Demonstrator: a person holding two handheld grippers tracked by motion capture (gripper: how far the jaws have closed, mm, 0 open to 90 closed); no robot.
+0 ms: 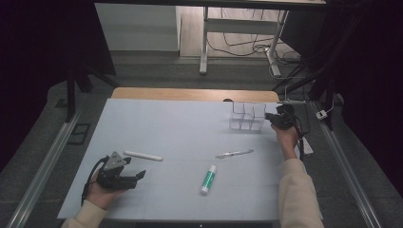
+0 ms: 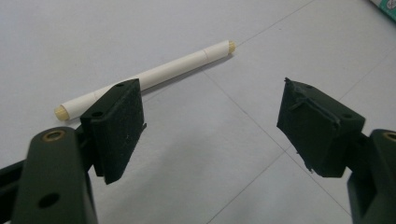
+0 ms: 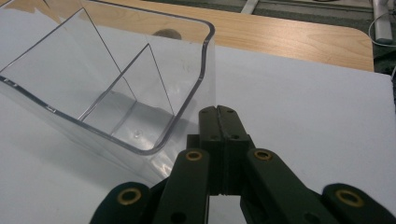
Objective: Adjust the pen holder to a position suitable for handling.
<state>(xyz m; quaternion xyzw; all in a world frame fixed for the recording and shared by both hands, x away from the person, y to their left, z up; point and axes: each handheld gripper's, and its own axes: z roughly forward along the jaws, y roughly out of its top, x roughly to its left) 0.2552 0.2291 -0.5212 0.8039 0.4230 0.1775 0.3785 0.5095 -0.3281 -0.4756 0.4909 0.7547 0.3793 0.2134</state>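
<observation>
Pale grey desk, dim room: near its far right corner stands the clear plastic organizer, light, stiff, slick-walled, probably best pinched on a thin wall or nudged low. Beside it the right gripper has jaws pressed together, empty. Near the front left corner, the left gripper gapes beside a white marker.

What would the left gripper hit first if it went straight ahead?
Probably the white stick. The left gripper has its fingers open, with bare table between them, and the stick lies crosswise just beyond, nearer one finger. Depth is unclear, so it may pass above it.
</observation>
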